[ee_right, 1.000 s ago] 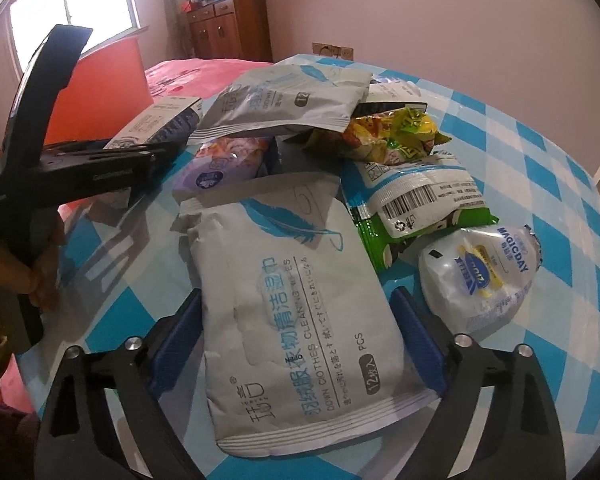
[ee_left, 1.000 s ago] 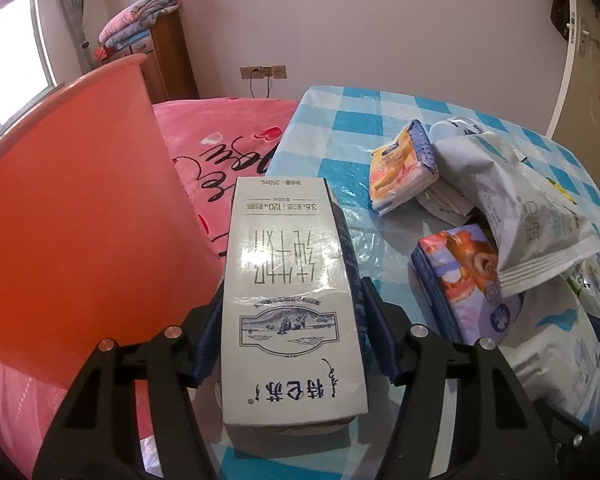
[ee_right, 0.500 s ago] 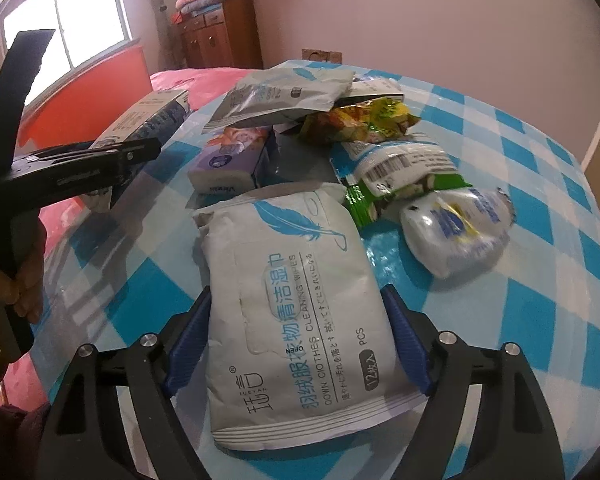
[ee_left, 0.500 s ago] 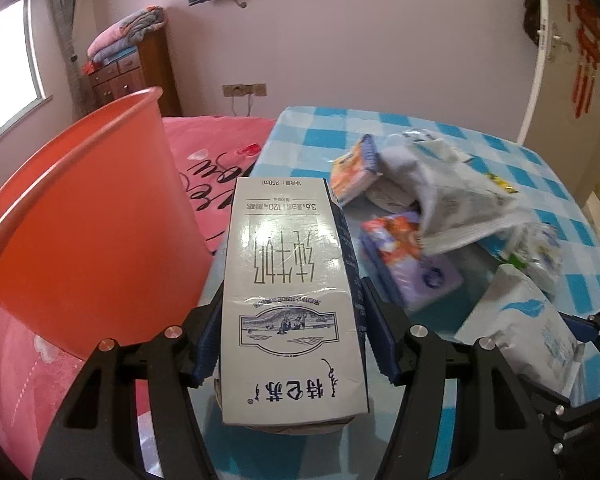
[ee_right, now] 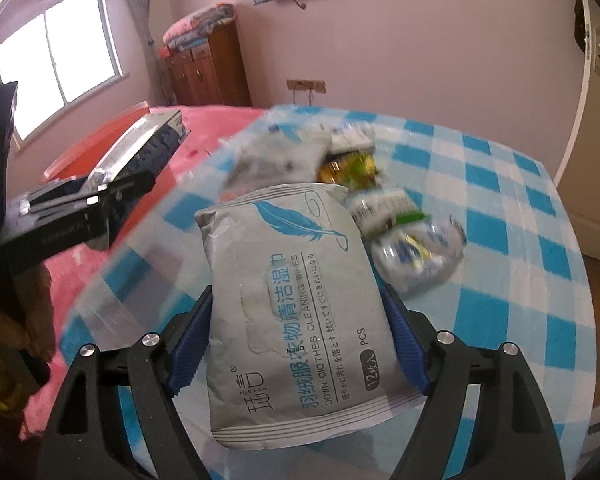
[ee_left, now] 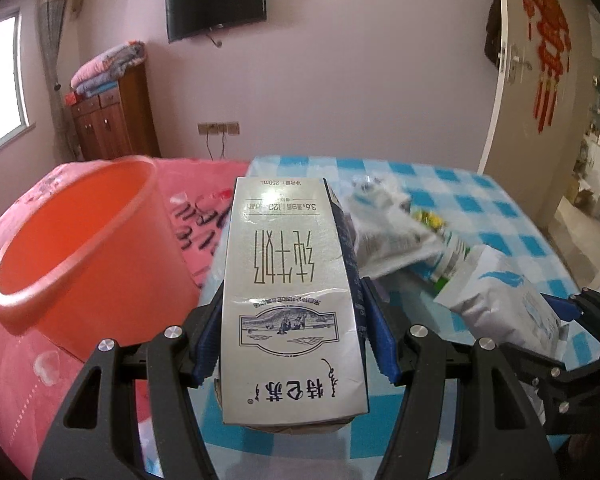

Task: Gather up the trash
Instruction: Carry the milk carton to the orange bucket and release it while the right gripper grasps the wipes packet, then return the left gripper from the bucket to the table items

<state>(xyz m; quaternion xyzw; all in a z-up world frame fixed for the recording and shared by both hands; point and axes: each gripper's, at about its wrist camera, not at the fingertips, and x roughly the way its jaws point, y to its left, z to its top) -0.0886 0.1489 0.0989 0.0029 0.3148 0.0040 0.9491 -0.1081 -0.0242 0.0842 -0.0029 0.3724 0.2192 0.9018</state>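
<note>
Your left gripper clamps the milk carton, centre frame; only this view shows the bucket's mouth. Right gripper squeezes the wipes pack; blurred wrappers behind, probably snack bags.

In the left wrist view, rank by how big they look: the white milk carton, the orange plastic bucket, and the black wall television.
1. white milk carton, though it is nearest the camera
2. orange plastic bucket, close behind
3. black wall television

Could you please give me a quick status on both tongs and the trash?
Left tongs shut on white milk carton. Right tongs just closed on grey wipes pack. Orange plastic bucket open, nothing blocking it.
</note>
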